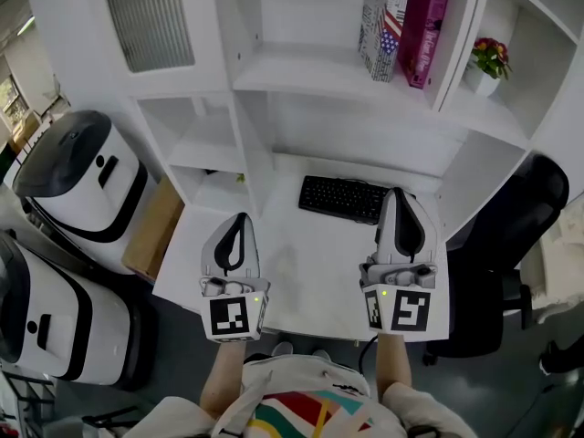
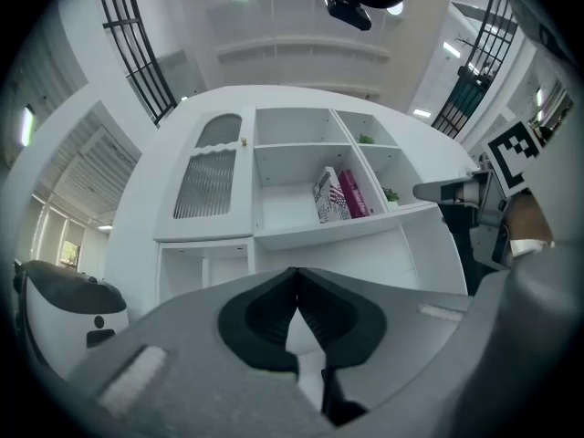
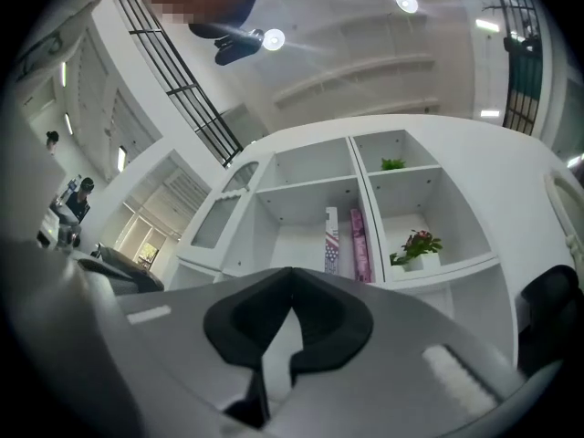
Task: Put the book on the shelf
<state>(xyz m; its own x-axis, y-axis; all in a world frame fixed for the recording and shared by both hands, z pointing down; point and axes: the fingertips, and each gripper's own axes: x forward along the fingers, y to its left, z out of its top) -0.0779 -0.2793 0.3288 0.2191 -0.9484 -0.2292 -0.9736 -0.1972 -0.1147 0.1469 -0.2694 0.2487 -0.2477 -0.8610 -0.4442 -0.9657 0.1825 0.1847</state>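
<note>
Two books stand upright on the middle shelf [image 1: 319, 76] of the white unit: one with a flag-print cover [image 1: 383, 26] and a magenta one [image 1: 424, 30] to its right. Both show in the left gripper view as the flag-print book [image 2: 330, 194] and magenta book [image 2: 355, 192], and in the right gripper view as the flag-print book [image 3: 332, 242] and magenta book [image 3: 359, 244]. My left gripper [image 1: 241, 220] hovers over the white desk [image 1: 310, 281], its tips together and nothing in them. My right gripper [image 1: 400, 195] hangs near the keyboard, shut and empty.
A black keyboard [image 1: 345, 198] lies at the back of the desk. A potted plant with red flowers [image 1: 487, 63] sits in the right shelf compartment. A black office chair [image 1: 511, 263] stands to the right, white machines [image 1: 78, 181] and a cardboard box [image 1: 155, 231] to the left.
</note>
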